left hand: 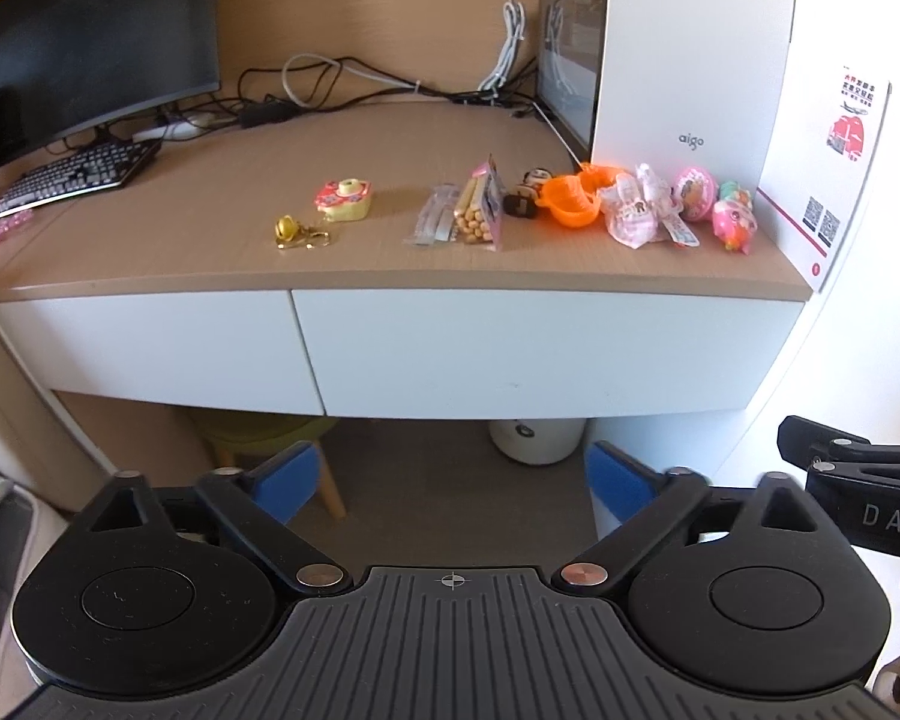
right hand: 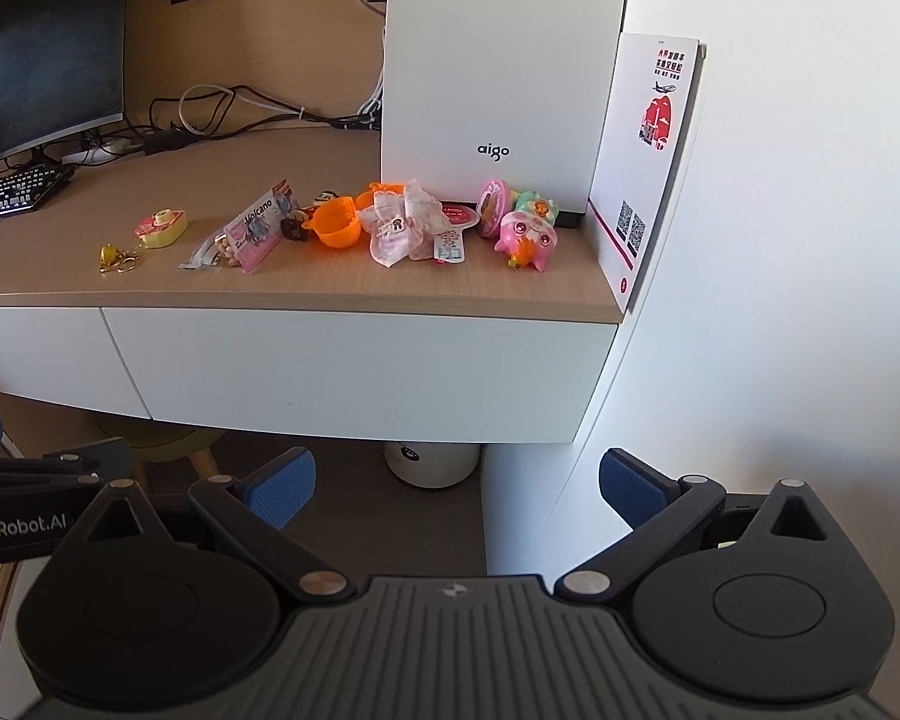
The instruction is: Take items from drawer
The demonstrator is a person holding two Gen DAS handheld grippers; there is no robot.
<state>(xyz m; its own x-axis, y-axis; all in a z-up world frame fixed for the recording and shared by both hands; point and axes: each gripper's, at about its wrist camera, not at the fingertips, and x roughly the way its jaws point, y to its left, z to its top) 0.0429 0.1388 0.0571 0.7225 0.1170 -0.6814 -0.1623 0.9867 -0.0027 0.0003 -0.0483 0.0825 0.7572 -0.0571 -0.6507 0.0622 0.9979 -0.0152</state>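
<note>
Both drawers (left hand: pixel 528 348) are closed under the desk (left hand: pixel 210 222), toys lined up on top. The left gripper (left hand: pixel 453 480) and right gripper (right hand: pixel 456 489) hang before them, jaws wide apart, holding nothing.

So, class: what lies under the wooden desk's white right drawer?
Below the closed white right drawer stands a round white bin on grey floor. The drawer's contents are hidden.
</note>
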